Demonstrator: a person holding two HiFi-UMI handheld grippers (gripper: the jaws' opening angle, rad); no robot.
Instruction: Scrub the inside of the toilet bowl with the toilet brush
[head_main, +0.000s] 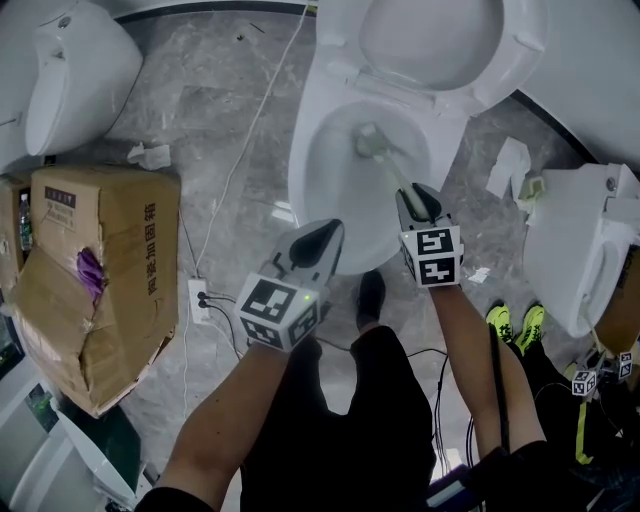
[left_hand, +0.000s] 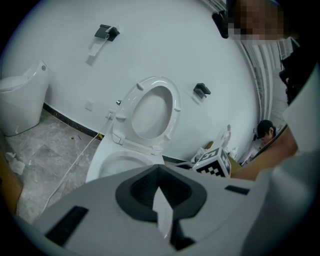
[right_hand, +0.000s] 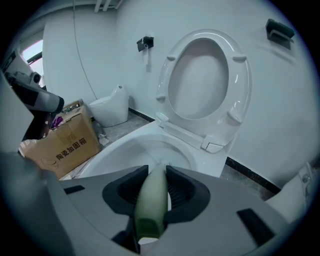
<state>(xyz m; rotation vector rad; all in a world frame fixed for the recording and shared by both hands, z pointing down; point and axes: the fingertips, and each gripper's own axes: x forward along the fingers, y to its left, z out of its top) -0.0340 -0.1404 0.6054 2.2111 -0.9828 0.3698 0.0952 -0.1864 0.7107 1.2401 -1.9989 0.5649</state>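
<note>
Head view: the toilet bowl (head_main: 305, 150) fills the 12 o'clock area with its seat (head_main: 520, 50) tipped up behind it. The toilet brush (head_main: 385, 160) slants from 5 o'clock into the bowl's middle.
Right hand-held gripper (head_main: 420, 205): pinches the top end of the pale green handle, just above the bowl's near rim at 5 o'clock.
Left hand-held gripper (head_main: 315, 245): jaws pressed together on nothing. It hovers over the near rim at 6 o'clock, apart from the brush.
Why held so: gripping the far end of the handle likely keeps the jaws out of the bowl while the bristles reach deep. The raised seat leaves the opening free, and the idle left side seems parked clear of the strokes.
Right gripper view adds: the handle runs straight along the jaw gap, dark pads squeezing both its sides. The bristle head is hidden behind it.
Left gripper view adds: the closed, empty jaws and the seat's hinge face-on, but no brush.
Only the head view: the bristle head lies against the bowl's inner wall, and a cardboard box (head_main: 100, 270) sits at 9 o'clock.
Stage: scrubbing appears under way.
</note>
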